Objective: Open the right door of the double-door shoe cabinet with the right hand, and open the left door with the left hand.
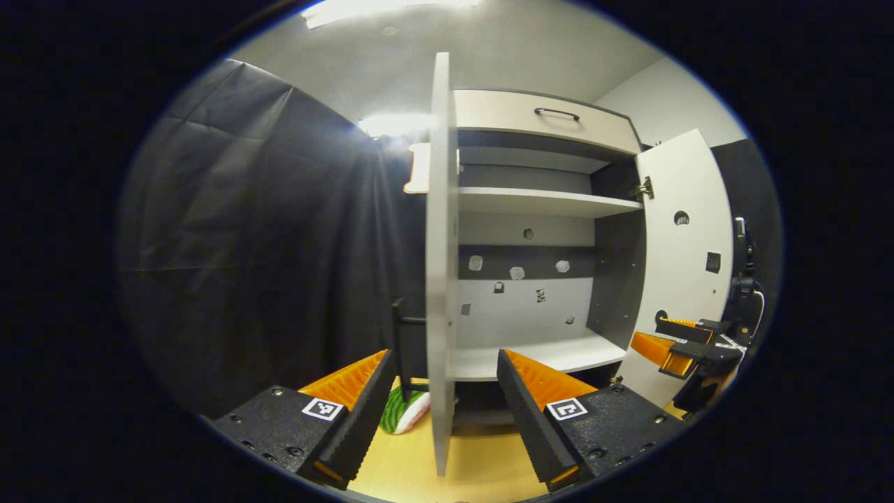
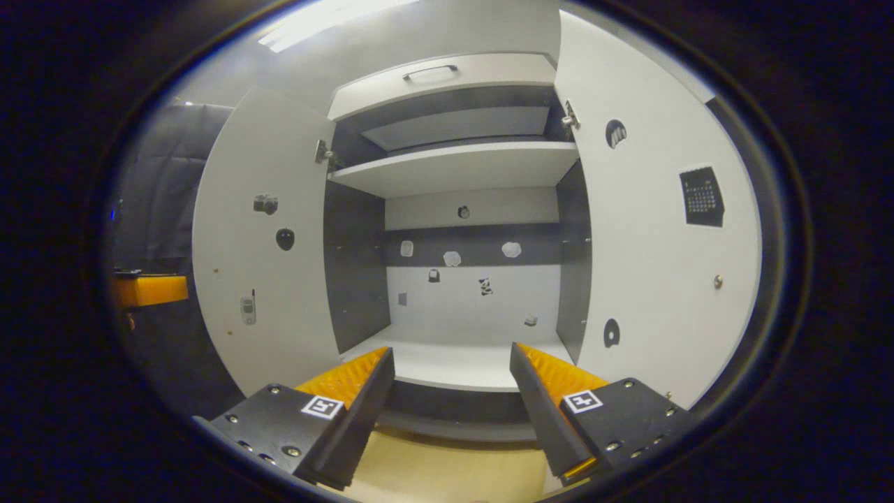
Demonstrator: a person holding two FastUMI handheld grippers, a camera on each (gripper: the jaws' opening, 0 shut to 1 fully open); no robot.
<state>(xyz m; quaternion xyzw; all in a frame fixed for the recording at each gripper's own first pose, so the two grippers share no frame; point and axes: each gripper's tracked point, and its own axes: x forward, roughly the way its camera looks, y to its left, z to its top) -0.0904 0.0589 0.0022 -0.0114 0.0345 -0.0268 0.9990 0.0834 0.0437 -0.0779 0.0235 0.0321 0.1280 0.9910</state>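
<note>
cabinet [image 2: 454, 168]: both doors swung open; shelves bare
left door [image 1: 440, 279]: edge-on between the left gripper's [image 1: 443, 384] fingers; not pinched; its handle [image 1: 401, 349] just left
right door [image 2: 663, 230]: wide open beside the right gripper [image 2: 450, 381]
grippers: both spread wide, holding nothing
</note>
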